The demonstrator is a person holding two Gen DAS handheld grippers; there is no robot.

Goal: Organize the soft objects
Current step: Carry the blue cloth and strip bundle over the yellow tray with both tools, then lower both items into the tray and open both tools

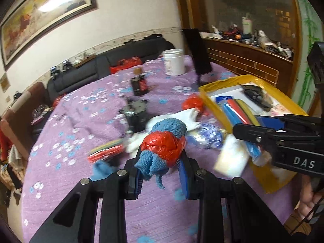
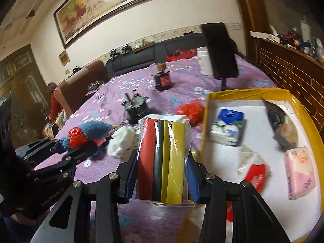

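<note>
Left gripper (image 1: pixel 162 162) is clamped on a blue terry-cloth roll wrapped in crinkled red plastic film (image 1: pixel 165 147); blue pads press both sides, a loose cloth tail hangs off the near end. We hold it up over the purple floral tablecloth (image 1: pixel 81 121), clear of the pile below.

Right gripper (image 2: pixel 162 174) is clamped on a clear plastic bag of flat red, black and yellow strips (image 2: pixel 162 158). Bag stands upright between the pads, its bottom edge spilling past them toward the camera. It sits just left of the yellow-walled shallow cardboard box with a white floor (image 2: pixel 206 121).

In the box: blue-and-white tissue pack (image 2: pixel 226 127), pink tissue pack (image 2: pixel 299 172), red-and-white packet (image 2: pixel 255 174), dark grey bundle (image 2: pixel 283 125) by the far wall.

Still loose on the cloth: white crumpled fabric (image 2: pixel 121 139) and a red plastic wad (image 2: pixel 190 109) just outside the box's left wall.

Further back: white plastic jar (image 1: pixel 174 61), black phone on a stand (image 1: pixel 197 50), small black bottle with a red label (image 1: pixel 139 83), black metal mechanism (image 1: pixel 135 111).

Motion blur over much of the table.
</note>
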